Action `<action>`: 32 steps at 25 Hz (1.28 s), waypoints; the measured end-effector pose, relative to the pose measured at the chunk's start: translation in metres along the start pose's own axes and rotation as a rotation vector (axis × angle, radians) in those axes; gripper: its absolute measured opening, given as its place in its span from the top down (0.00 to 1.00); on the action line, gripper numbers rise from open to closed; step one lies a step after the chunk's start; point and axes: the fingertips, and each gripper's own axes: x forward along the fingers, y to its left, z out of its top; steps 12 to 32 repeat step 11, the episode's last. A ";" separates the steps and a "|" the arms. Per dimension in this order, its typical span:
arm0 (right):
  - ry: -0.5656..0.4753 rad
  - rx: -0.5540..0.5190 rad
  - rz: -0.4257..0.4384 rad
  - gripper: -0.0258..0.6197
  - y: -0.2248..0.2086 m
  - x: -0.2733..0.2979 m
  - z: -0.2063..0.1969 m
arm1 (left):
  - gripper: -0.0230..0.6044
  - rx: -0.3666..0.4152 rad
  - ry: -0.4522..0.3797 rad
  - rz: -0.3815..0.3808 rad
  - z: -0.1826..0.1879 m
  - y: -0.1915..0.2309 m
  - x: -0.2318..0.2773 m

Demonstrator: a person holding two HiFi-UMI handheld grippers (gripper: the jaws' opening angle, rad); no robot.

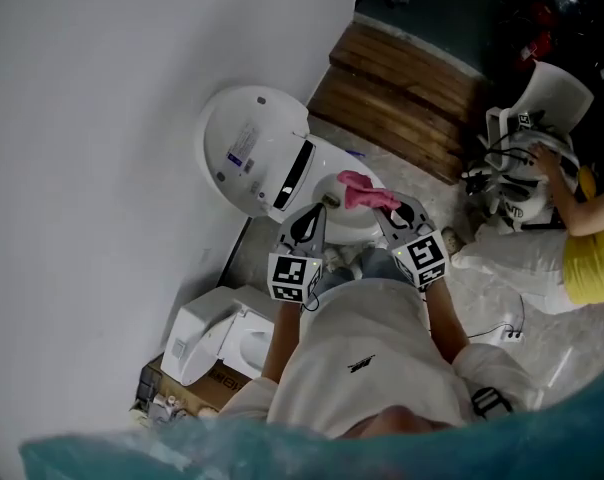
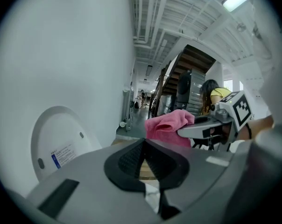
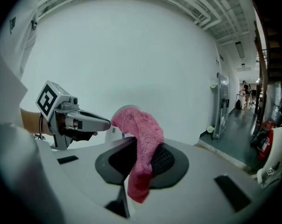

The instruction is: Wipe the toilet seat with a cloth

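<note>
A white toilet stands against the wall, its lid (image 1: 250, 146) raised and the seat (image 1: 334, 224) just below my grippers. A pink cloth (image 1: 366, 192) hangs over the seat, and my right gripper (image 1: 390, 211) is shut on it. In the right gripper view the cloth (image 3: 142, 150) is pinched between the jaws and droops down in front. My left gripper (image 1: 313, 214) is beside it on the left, shut with nothing in it. In the left gripper view the pads (image 2: 131, 158) meet at the tips, with the cloth (image 2: 168, 125) and the lid (image 2: 57, 141) beyond.
A white wall (image 1: 92, 118) runs along the left. A second small white toilet (image 1: 222, 340) sits in a cardboard box at lower left. Wooden steps (image 1: 402, 86) lie behind the toilet. A person in a yellow shirt (image 1: 594, 240) handles white equipment (image 1: 527, 163) at the right.
</note>
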 end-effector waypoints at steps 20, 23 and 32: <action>-0.012 0.003 -0.005 0.88 -0.002 0.015 0.010 | 0.95 0.016 -0.001 -0.004 0.009 0.015 0.005; -0.012 0.003 -0.005 0.88 -0.002 0.015 0.010 | 0.95 0.016 -0.001 -0.004 0.009 0.015 0.005; -0.012 0.003 -0.005 0.88 -0.002 0.015 0.010 | 0.95 0.016 -0.001 -0.004 0.009 0.015 0.005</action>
